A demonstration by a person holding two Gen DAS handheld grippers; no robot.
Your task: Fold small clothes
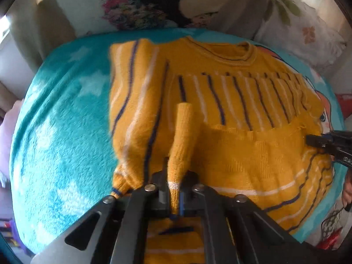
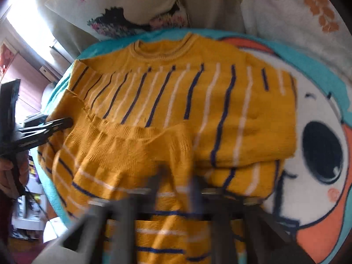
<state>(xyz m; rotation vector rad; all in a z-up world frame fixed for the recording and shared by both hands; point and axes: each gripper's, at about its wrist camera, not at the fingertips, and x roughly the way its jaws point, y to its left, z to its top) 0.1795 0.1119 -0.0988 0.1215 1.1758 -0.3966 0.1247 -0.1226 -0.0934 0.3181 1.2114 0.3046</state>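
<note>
A small mustard-yellow knitted sweater [image 1: 231,101] with navy and white stripes lies on a teal plush blanket [image 1: 61,121], neck at the far side. My left gripper [image 1: 173,182] is shut on a fold of the sweater's left side near its cuff [image 1: 178,145] and holds it raised. My right gripper [image 2: 176,184] is blurred and stands over the sweater's lower hem [image 2: 136,140]; its jaws stand apart with fabric between and below them. The sweater [image 2: 220,110] has its right sleeve folded in. Each gripper shows at the edge of the other's view: the right gripper [image 1: 316,142], the left gripper [image 2: 63,123].
The blanket bears a large cartoon face [image 2: 319,154]. Floral pillows [image 1: 143,8] lie along the far edge, another at the right [image 1: 303,30]. The person's hand [image 2: 13,171] holds the left gripper's handle. Clutter lies beyond the blanket's left edge [image 2: 28,215].
</note>
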